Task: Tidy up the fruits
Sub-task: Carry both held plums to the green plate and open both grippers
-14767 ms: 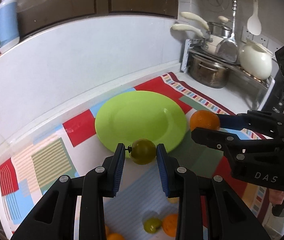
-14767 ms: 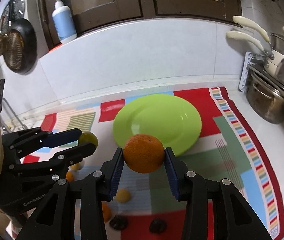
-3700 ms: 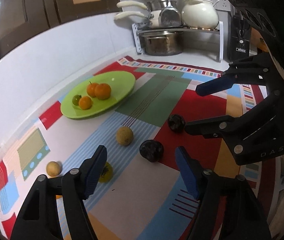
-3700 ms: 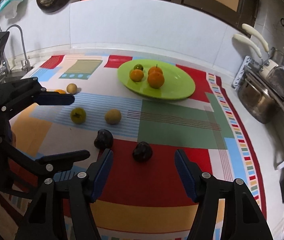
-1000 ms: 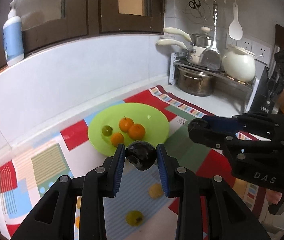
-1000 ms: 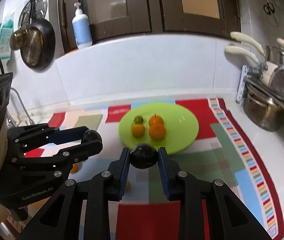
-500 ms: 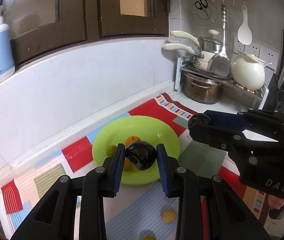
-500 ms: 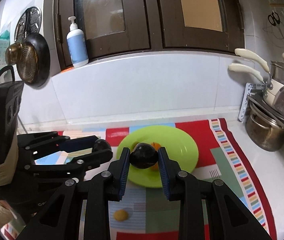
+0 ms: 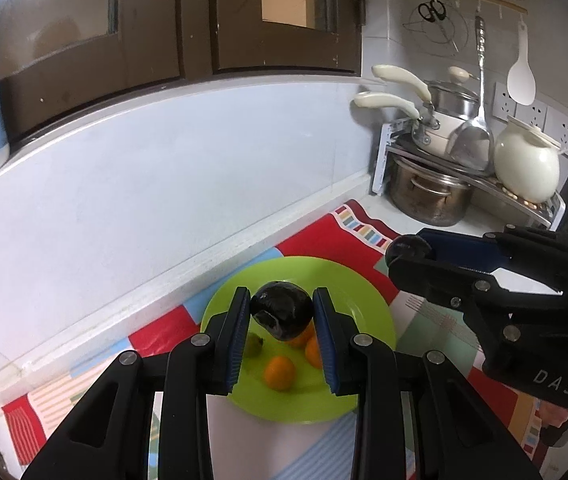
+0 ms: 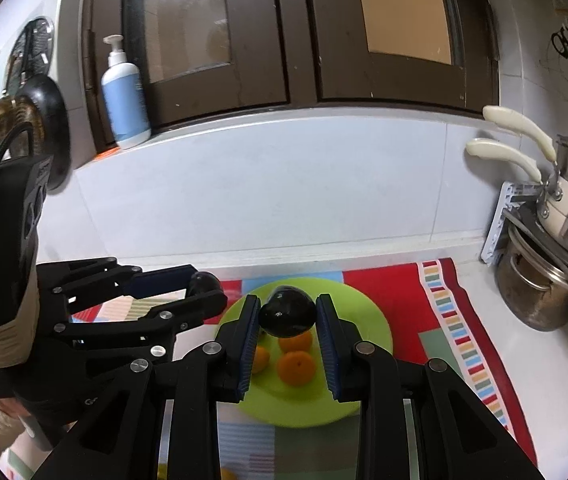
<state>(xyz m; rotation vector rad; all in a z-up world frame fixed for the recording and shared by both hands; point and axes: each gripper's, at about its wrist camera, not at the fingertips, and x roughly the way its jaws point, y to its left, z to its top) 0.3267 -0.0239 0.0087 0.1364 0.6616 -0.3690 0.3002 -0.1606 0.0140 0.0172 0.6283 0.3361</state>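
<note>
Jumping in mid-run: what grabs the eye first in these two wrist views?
Two dark fruits, one clamped in each gripper: the left gripper holds a dark fruit, and the right gripper holds another dark fruit. Both hang above the green plate, which lies on the colourful mat near the white wall. On the plate lie small oranges and a little green fruit.
</note>
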